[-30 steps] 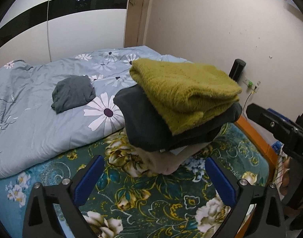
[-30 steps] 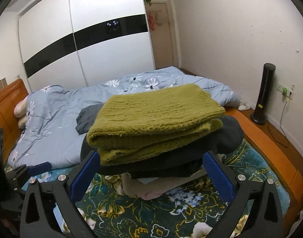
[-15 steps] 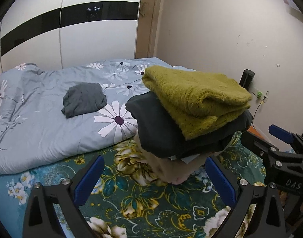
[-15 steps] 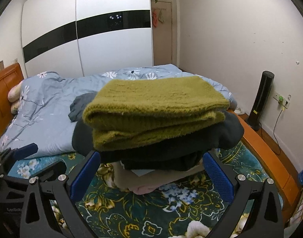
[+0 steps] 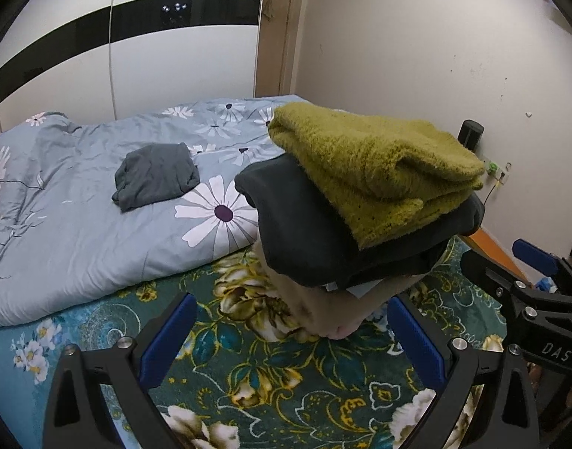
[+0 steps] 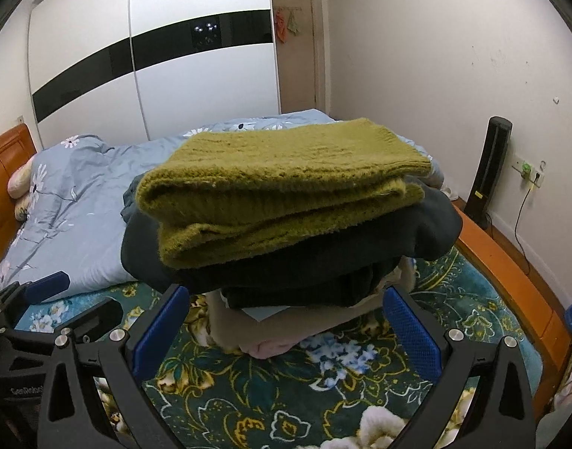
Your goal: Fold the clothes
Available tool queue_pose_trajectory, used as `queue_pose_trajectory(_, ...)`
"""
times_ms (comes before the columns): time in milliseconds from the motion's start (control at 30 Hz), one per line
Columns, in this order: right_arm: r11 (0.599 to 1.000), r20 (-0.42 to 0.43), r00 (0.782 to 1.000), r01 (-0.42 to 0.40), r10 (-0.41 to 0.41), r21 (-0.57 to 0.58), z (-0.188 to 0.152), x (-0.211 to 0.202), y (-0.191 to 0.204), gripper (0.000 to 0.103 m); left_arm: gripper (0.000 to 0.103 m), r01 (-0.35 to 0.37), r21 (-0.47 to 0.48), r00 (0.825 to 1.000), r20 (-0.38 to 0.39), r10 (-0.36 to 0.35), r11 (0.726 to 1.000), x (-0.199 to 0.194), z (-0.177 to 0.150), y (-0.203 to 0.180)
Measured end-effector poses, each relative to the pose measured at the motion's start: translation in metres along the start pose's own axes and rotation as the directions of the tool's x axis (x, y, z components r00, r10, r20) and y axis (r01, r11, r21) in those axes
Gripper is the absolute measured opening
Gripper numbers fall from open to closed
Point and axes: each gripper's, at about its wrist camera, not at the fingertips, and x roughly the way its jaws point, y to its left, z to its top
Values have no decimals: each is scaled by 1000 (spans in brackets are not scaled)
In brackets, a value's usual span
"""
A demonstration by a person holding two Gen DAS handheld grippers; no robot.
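Gaping wide, both tongs (image 5: 291,336) (image 6: 286,327) empty, clear of stack (image 6: 286,217).

The stack (image 6: 286,224) hides the grey garment (image 5: 157,174) in the right wrist view. The pale bottom layer (image 6: 271,331) is mostly covered. The frame edge cuts off the headboard (image 6: 3,172).

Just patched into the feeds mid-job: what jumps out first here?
A leaning stack of folded clothes dominates both views: a fuzzy olive-green knit sweater on a dark charcoal garment, over pale beige pieces, sitting on the teal floral bedspread. Behind it, one small folded grey garment lies alone on the light blue daisy-print duvet.
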Motion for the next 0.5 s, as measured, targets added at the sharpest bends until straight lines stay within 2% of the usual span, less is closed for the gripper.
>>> queue_pose_trajectory(500,1000,-25,1000,4,-3,19,-5,4,-8,103,103,1,3,999,-32,-1,1000,8,-1,-7)
